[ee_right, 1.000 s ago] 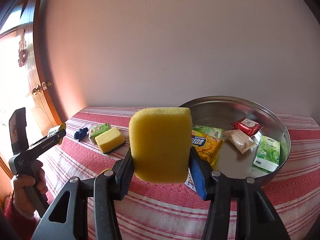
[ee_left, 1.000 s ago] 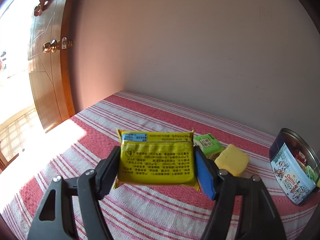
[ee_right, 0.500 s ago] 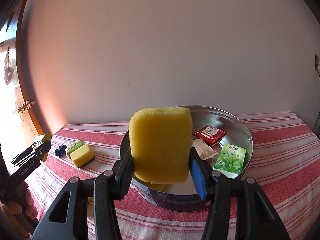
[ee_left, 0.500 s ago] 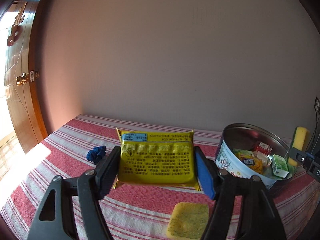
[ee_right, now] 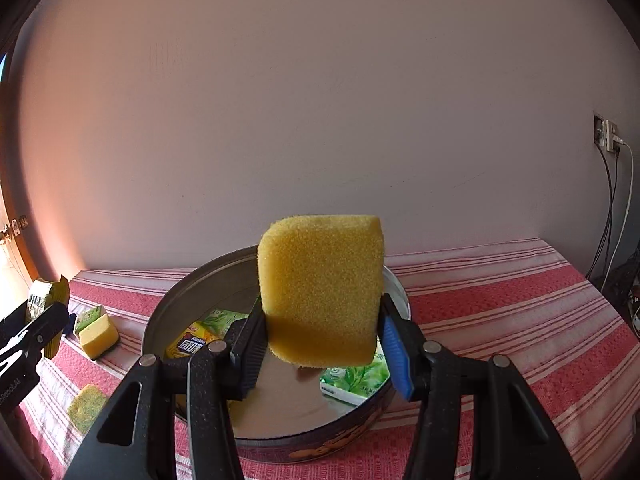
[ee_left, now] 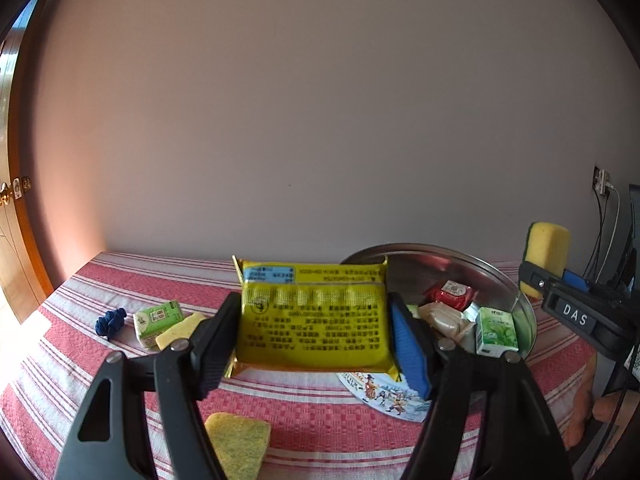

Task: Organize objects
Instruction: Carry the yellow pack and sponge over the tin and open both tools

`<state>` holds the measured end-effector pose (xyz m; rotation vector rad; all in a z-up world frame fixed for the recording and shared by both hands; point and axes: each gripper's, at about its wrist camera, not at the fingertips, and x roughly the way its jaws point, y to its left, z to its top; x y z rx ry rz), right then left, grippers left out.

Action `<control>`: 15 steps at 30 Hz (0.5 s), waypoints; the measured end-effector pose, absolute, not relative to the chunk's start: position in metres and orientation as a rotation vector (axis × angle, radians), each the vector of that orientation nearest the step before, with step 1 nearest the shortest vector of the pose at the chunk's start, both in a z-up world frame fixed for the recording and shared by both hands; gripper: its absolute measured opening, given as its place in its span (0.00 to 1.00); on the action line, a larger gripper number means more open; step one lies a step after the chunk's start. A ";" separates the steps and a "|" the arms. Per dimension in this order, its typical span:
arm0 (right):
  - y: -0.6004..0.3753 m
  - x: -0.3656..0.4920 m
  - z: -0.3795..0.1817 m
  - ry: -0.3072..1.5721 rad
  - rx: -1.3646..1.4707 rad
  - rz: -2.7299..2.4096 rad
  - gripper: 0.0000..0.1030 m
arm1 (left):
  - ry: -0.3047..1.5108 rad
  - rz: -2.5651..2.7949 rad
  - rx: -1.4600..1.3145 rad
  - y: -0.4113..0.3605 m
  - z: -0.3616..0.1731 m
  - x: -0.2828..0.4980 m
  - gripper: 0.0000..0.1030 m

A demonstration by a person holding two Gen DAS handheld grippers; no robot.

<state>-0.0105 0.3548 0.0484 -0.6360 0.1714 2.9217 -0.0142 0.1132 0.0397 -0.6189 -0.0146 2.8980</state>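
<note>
now both loaded: left tongs (ee_left: 316, 336) clamped on yellow packet (ee_left: 314, 316), right tongs (ee_right: 320, 340) on sponge (ee_right: 320, 288) above tin (ee_right: 192, 280); could collide dropping together.

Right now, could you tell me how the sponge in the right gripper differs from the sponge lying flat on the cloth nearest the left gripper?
The held sponge stands upright in the air, clamped by the right gripper above the round tin; the flat sponge lies free on the striped tablecloth. The held sponge shows a smooth yellow face; the flat sponge shows a rougher yellow-green one. Both are rounded rectangular pads.
</note>
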 end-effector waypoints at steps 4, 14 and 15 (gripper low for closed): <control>0.367 -0.018 0.040 0.197 -0.605 2.898 0.52 | 0.022 2.867 -0.643 0.143 0.033 -0.024 0.69; 0.389 -0.039 0.019 0.226 -0.695 2.869 0.52 | 0.073 2.820 -0.724 0.192 0.005 -0.054 0.69; 0.389 -0.040 0.019 0.215 -0.693 2.865 0.52 | 0.079 2.816 -0.729 0.194 0.003 -0.056 0.69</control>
